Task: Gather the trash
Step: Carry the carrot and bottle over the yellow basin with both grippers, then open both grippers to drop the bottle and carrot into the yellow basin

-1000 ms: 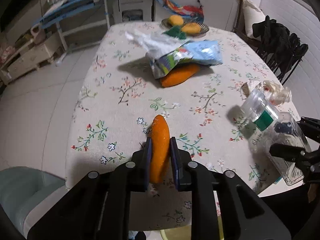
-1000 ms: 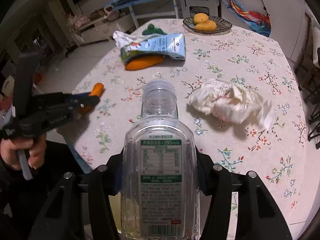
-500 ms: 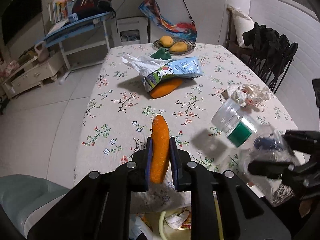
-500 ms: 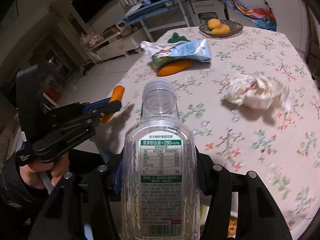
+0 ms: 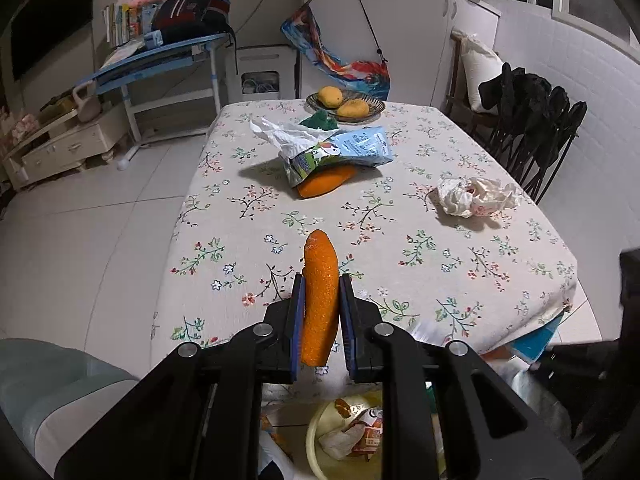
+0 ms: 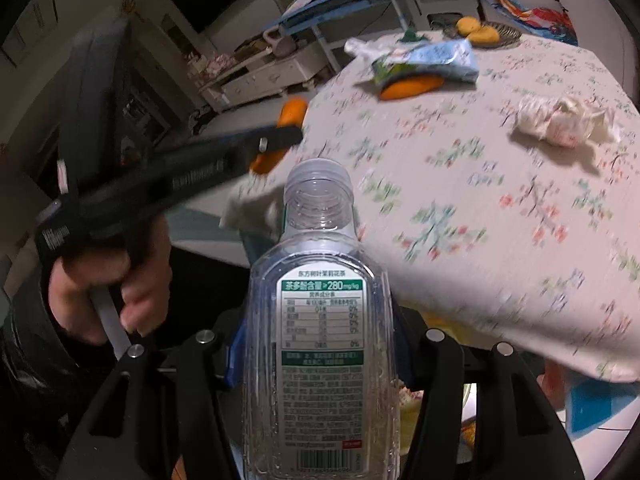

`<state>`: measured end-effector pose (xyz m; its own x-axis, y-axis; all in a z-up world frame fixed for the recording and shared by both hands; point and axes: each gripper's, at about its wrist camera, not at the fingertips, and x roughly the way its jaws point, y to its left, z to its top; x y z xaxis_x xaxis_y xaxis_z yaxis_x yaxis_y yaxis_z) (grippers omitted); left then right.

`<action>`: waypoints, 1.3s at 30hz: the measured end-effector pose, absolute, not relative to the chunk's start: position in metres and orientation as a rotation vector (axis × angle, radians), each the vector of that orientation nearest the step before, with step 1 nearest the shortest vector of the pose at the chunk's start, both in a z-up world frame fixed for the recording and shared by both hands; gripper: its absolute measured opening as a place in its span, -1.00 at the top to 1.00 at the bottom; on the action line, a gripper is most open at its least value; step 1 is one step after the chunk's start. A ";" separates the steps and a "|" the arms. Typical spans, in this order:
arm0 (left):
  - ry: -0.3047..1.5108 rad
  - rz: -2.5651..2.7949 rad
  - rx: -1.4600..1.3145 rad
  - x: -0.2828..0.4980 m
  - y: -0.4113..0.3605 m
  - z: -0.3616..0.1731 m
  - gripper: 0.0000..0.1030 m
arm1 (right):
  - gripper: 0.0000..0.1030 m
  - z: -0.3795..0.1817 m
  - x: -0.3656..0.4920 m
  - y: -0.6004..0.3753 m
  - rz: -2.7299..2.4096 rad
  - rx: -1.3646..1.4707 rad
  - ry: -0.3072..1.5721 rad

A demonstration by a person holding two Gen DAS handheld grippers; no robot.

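My left gripper [image 5: 320, 316] is shut on an orange peel strip [image 5: 320, 296], held off the near edge of the flowered table [image 5: 400, 248]. Below it stands a yellow bin [image 5: 316, 440] with trash inside. My right gripper [image 6: 320, 356] is shut on a clear empty plastic bottle [image 6: 320, 340] with no cap, held below the table's edge. The left gripper and the peel [image 6: 294, 114] also show in the right wrist view. On the table lie a crumpled white wrapper [image 5: 476, 196], a blue snack bag [image 5: 340, 150] and another orange peel [image 5: 326, 182].
A bowl of mangoes [image 5: 346, 102] stands at the table's far end, beside a green cloth [image 5: 320, 120]. Dark chairs with a black coat [image 5: 532, 128] line the right side. A pale green seat [image 5: 48, 392] is at lower left. A blue desk [image 5: 160, 56] stands behind.
Both grippers have pulled back from over the table and sunk towards its near edge. The bottle has dropped out of the left wrist view. The bin has come into sight below.
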<state>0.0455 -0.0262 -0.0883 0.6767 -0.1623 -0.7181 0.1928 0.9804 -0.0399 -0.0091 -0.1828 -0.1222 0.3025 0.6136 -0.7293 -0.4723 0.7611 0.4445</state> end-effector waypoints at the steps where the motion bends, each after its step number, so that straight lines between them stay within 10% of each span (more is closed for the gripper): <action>1: 0.800 -0.202 0.038 0.044 -0.026 -0.088 0.68 | -0.08 -0.124 -0.010 -0.181 0.728 0.151 1.048; 39: 0.793 -0.290 -0.031 -0.011 -0.023 -0.089 0.68 | -0.29 -0.157 -0.018 -0.173 0.559 0.046 1.122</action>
